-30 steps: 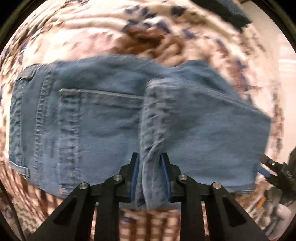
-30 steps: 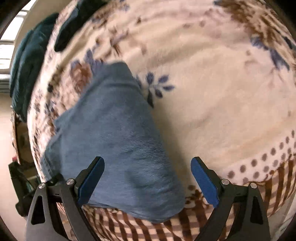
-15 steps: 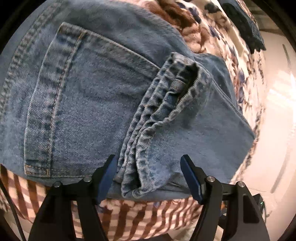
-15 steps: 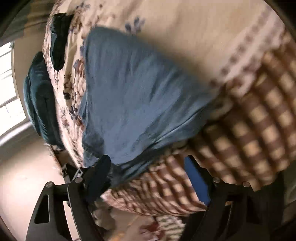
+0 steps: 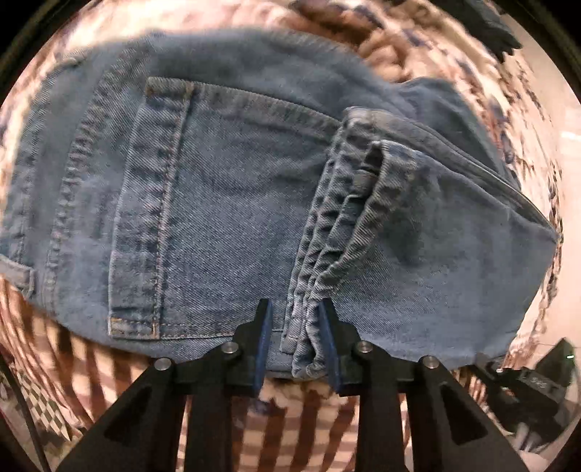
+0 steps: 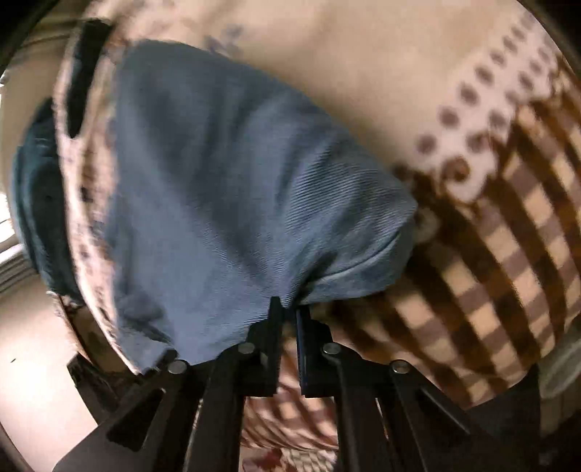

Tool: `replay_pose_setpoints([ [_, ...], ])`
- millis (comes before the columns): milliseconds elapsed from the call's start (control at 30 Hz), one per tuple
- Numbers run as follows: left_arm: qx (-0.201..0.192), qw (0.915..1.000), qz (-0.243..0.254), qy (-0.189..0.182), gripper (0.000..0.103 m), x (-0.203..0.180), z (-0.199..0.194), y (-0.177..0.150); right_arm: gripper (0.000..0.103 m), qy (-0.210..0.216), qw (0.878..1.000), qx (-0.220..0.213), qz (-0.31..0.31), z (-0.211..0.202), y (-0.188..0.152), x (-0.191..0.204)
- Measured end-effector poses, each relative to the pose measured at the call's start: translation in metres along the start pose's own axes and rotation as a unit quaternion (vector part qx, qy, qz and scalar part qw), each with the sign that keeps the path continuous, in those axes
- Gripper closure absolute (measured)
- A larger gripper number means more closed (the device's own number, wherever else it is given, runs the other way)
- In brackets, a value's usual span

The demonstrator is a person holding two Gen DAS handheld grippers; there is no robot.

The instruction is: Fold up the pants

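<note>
Blue jeans (image 5: 218, 203) lie folded on a patterned blanket (image 5: 290, 417), back pocket (image 5: 225, 218) facing up. The stacked leg hems (image 5: 337, 225) rest across the seat. My left gripper (image 5: 294, 308) points down at the near edge. Its jaws are closing around the hem stack; the right pad touches it and a gap remains at the left pad. In the right wrist view, the folded end of the jeans (image 6: 236, 181) bulges over the blanket (image 6: 508, 254). My right gripper (image 6: 288, 308) is shut on the near edge of that fold.
A dark green cloth (image 6: 32, 188) and a dark garment (image 6: 83, 72) lie at the blanket's far left. Another dark garment (image 5: 497, 25) sits at the top right. A black device (image 5: 530, 381) shows at the lower right. The blanket's checkered border hangs over the near edge.
My left gripper let go of the hems, opened wide and has narrowed around them again. My right gripper rolled, moved to the fold's near edge and went from wide open to shut on it.
</note>
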State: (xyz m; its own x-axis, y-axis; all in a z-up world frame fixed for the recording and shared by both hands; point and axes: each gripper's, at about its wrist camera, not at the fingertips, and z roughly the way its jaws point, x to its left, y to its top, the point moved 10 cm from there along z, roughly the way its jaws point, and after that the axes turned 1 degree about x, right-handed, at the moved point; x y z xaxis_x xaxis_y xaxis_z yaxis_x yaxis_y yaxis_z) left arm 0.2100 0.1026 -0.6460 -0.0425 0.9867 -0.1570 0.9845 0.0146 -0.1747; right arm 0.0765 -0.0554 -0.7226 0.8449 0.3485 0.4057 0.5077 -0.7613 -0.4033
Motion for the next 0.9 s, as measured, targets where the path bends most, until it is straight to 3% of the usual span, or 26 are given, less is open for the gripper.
replay_pose_setpoints([
  [67, -0.003, 1.0, -0.007, 0.006, 0.071, 0.002, -0.01, 0.002, 0.065, -0.019, 0.999, 0.027, -0.002, 0.007, -0.002, -0.005],
  [100, -0.007, 0.9999, -0.009, 0.011, 0.07, 0.003, -0.019, 0.001, 0.056, -0.034, 0.999, 0.037, -0.011, 0.006, -0.003, -0.005],
  [133, -0.018, 0.9996, -0.012, 0.016, 0.07, 0.003, -0.03, 0.0, 0.043, -0.03, 0.998, 0.045, -0.016, 0.003, -0.005, -0.001],
  [167, -0.034, 0.9993, -0.015, 0.006, 0.067, 0.0, -0.043, -0.001, 0.037, -0.009, 0.999, 0.05, -0.02, 0.0, -0.01, 0.005],
  [267, -0.062, 0.9978, -0.013, -0.022, 0.046, -0.022, -0.06, -0.003, 0.034, 0.014, 0.998, 0.051, -0.039, -0.006, -0.02, 0.025],
  [333, -0.062, 0.9975, 0.0, -0.035, 0.045, -0.046, -0.052, -0.001, 0.034, 0.023, 0.998, 0.043, -0.03, 0.001, -0.02, 0.033],
  [400, -0.044, 0.9987, 0.019, -0.014, 0.045, -0.059, -0.026, 0.0, 0.034, 0.033, 0.999, 0.035, -0.014, 0.015, -0.016, 0.04],
  [467, -0.011, 0.9988, 0.038, 0.03, 0.046, -0.057, 0.011, -0.005, 0.034, 0.0, 1.0, 0.021, -0.006, 0.026, -0.007, 0.032],
  [533, -0.017, 0.9981, 0.05, 0.03, 0.045, -0.057, 0.016, -0.004, 0.034, -0.036, 0.999, 0.028, 0.006, 0.03, -0.006, 0.012],
  [700, -0.022, 0.9983, 0.051, 0.015, 0.045, -0.047, -0.016, -0.008, 0.034, -0.059, 0.996, 0.046, -0.039, 0.014, -0.011, 0.019],
  [767, -0.053, 0.9982, 0.028, 0.001, 0.042, -0.033, -0.043, 0.003, 0.034, -0.069, 0.994, 0.041, -0.073, 0.003, -0.013, 0.032],
  [833, -0.077, 0.9969, 0.012, -0.011, 0.032, -0.03, -0.056, 0.023, 0.034, -0.087, 0.989, 0.027, -0.116, -0.01, -0.013, 0.052],
  [900, -0.09, 0.9956, 0.004, -0.024, 0.031, -0.025, -0.058, 0.048, 0.034, -0.1, 0.983, 0.015, -0.153, -0.017, -0.009, 0.078],
])
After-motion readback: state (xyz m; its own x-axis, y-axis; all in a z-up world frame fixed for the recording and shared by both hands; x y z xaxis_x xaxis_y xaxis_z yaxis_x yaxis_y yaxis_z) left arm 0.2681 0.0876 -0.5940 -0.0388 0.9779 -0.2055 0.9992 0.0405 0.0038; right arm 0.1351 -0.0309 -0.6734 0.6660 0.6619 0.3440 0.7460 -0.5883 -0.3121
